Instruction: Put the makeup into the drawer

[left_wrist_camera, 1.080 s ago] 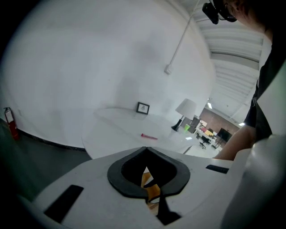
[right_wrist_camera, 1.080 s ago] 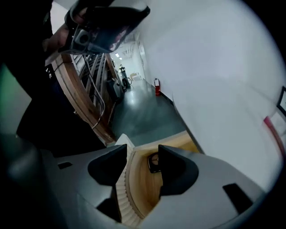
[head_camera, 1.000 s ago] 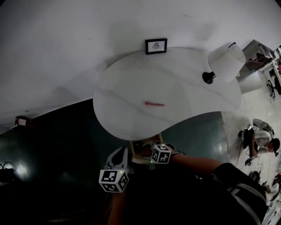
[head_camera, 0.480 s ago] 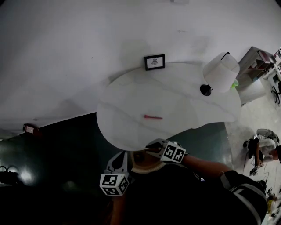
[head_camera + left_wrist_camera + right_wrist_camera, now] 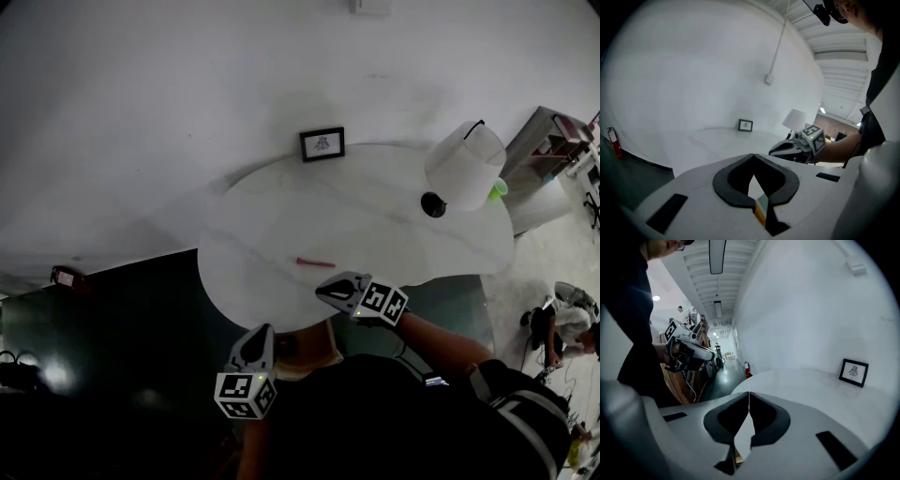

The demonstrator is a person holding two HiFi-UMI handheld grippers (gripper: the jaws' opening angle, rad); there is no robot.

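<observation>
A thin red makeup stick [image 5: 316,263] lies on the white rounded table [image 5: 272,225], near its front edge. My right gripper [image 5: 322,289] hovers over that edge, just in front of the stick and apart from it. Its jaws have just been closing and now meet with nothing between them [image 5: 749,393]. My left gripper [image 5: 262,331] is lower and to the left, below the table edge, shut and empty [image 5: 752,156]. Under the table edge between the two grippers a wooden drawer [image 5: 314,354] shows, partly hidden by my arm.
A white-shaded lamp [image 5: 466,157] on a black base stands at the table's right end. A small black picture frame [image 5: 322,143] leans against the wall at the back. The floor is dark; people [image 5: 565,314] sit far right.
My right gripper has risen from the drawer to just above the table's front edge, toward the red stick. The left gripper has lifted slightly.
</observation>
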